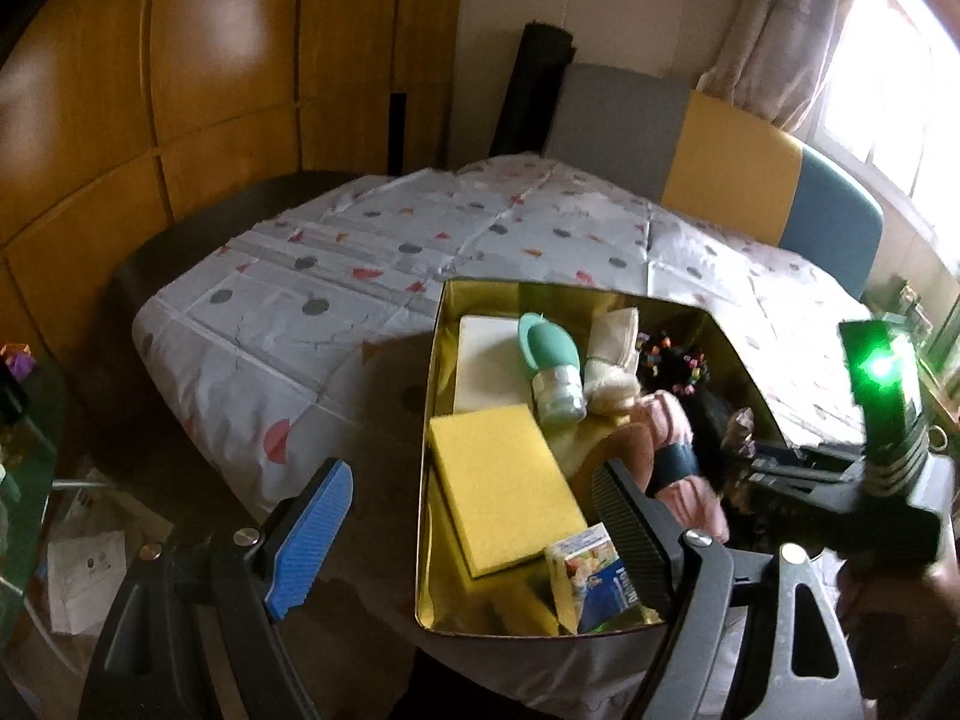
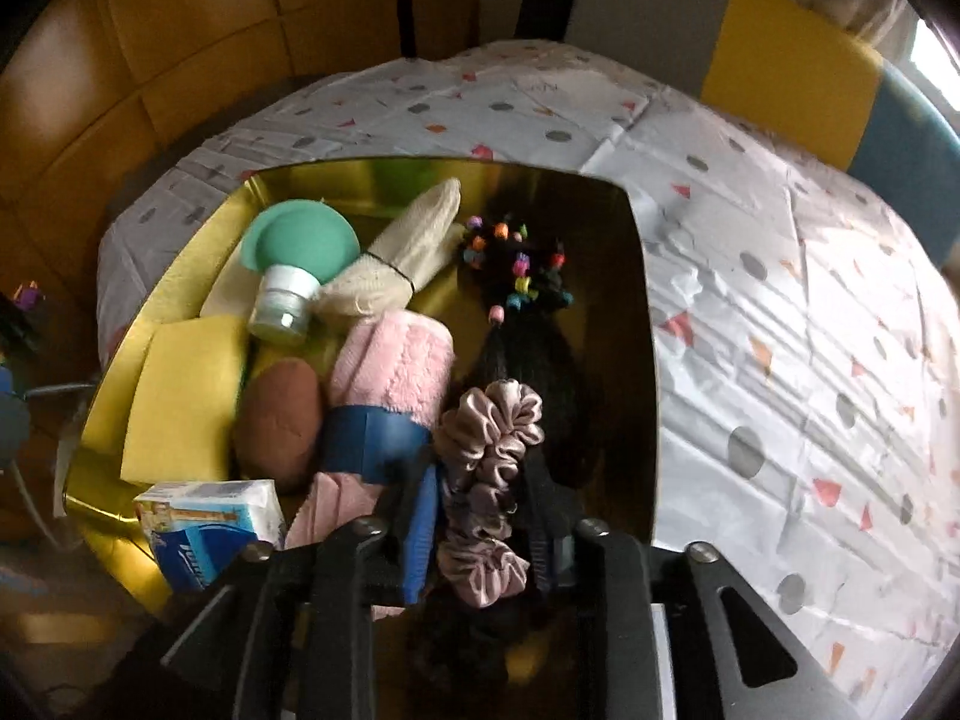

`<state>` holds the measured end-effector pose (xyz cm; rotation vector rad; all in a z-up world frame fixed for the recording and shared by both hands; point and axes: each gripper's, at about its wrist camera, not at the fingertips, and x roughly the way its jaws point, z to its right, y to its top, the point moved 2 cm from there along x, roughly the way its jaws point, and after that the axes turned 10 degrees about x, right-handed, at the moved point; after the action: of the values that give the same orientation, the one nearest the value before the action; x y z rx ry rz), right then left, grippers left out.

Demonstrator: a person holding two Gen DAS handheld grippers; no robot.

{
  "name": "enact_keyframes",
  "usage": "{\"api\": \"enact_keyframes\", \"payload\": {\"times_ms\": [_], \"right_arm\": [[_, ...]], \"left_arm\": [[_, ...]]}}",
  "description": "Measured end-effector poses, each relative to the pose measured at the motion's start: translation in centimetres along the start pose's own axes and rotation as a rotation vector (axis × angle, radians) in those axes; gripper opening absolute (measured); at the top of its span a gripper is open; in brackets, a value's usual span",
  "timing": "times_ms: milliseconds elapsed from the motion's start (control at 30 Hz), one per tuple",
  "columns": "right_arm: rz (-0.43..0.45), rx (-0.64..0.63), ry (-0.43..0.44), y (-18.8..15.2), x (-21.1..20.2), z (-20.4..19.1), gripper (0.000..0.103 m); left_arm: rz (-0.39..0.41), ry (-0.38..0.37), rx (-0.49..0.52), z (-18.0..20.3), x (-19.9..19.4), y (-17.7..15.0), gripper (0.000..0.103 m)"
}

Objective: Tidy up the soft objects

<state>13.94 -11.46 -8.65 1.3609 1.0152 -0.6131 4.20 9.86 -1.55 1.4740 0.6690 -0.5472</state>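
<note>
dropping the pink scrunchie [image 2: 489,480] into the gold tin [image 2: 180,264]: my right gripper [image 2: 486,546] has parted around it, left gripper [image 1: 474,531] wide open, empty. next, lift clear.

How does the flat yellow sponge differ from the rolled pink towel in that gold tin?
The flat yellow sponge is a plain, smooth-looking rectangular slab; the rolled pink towel is a fuzzy, ribbed cylinder. The sponge is bare, while the towel wears a blue band round it. The sponge lies along the tin's left side; the towel sits near the middle, beside a brown pad. Both rest inside the gold tin.
</note>
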Motion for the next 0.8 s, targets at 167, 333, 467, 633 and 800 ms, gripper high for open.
{"api": "enact_keyframes", "payload": {"times_ms": [167, 333, 467, 633, 800], "right_arm": [[0.073, 0.004, 0.000, -0.7, -1.4, -0.1, 0.059], [0.172, 0.053, -0.005, -1.8, -3.9, -0.2, 0.077], [0.241, 0.083, -0.021, -2.9, -6.2, -0.4, 0.087], [0.303, 0.114, -0.046, -4.0, -8.7, -0.3, 0.092], [0.343, 0.102, -0.058, -4.5, -10.2, -0.8, 0.094]], "left_arm": [[0.010, 0.028, -0.011, 0.0, -0.5, 0.3, 0.084], [0.006, 0.088, -0.008, 0.4, -0.9, 0.1, 0.084], [0.043, 0.086, -0.024, 0.6, -1.8, -0.4, 0.084], [0.066, 0.079, -0.046, 1.2, -2.8, -1.0, 0.084], [0.066, 0.102, -0.035, 1.9, -3.2, -1.5, 0.084]]}}
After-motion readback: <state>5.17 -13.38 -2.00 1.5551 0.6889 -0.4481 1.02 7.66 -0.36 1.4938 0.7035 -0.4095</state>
